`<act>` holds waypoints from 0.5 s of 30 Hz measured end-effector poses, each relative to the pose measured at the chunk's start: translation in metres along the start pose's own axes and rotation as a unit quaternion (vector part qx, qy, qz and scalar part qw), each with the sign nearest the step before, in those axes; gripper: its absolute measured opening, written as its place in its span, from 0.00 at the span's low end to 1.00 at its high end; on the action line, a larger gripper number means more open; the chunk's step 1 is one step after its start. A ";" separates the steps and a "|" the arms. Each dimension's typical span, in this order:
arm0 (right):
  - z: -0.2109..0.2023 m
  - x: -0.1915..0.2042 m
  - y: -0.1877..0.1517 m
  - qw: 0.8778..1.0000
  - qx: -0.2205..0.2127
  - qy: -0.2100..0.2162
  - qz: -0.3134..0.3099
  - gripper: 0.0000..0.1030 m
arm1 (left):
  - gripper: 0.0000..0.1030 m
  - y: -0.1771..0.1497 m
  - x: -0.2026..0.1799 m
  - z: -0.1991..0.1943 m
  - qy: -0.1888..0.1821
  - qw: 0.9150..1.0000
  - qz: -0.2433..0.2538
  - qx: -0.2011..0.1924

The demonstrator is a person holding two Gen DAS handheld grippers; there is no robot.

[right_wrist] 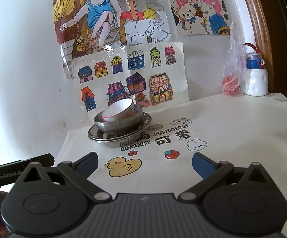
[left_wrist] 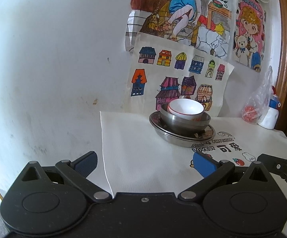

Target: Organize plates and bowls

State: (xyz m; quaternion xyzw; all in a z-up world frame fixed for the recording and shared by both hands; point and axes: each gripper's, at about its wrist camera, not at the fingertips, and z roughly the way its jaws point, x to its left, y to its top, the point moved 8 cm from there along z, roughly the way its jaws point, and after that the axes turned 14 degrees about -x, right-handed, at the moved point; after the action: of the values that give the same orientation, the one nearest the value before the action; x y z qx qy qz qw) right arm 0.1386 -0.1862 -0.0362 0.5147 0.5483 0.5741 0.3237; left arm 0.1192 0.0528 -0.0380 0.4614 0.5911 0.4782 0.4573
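Apparently finished: white ceramic bowl (right_wrist: 118,111) tilts inside steel bowl (right_wrist: 119,124) on stacked steel plates (right_wrist: 103,137), ahead of both empty, spread grippers, left gripper (left_wrist: 144,165) and right gripper (right_wrist: 144,164); next, perhaps levelling it.

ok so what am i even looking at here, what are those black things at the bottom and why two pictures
The black things are handheld grippers, one in each of a person's hands; there is no robot arm. Each carries a camera looking forward along its two fingers, which gives two pictures of one scene: one from the left gripper, one from the right gripper. Both are open and hold nothing. Ahead, on a white cloth with cartoon prints, is a stack: a white bowl tilted inside a steel bowl, on steel plates. Far right stand a bottle and a plastic bag. Drawings hang on the wall.
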 end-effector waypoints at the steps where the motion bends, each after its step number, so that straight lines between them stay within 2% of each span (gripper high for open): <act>1: 0.000 0.000 0.000 1.000 0.000 0.000 0.001 1.00 | 0.99 0.000 0.000 0.000 0.000 1.000 0.000 0.000; 15: 0.001 0.000 0.000 1.000 0.000 0.002 -0.002 1.00 | 0.99 0.000 0.003 0.001 0.003 1.000 -0.002 0.002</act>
State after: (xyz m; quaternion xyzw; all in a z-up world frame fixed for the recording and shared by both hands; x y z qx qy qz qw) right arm 0.1392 -0.1858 -0.0360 0.5123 0.5502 0.5744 0.3239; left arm 0.1199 0.0556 -0.0389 0.4597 0.5946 0.4769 0.4557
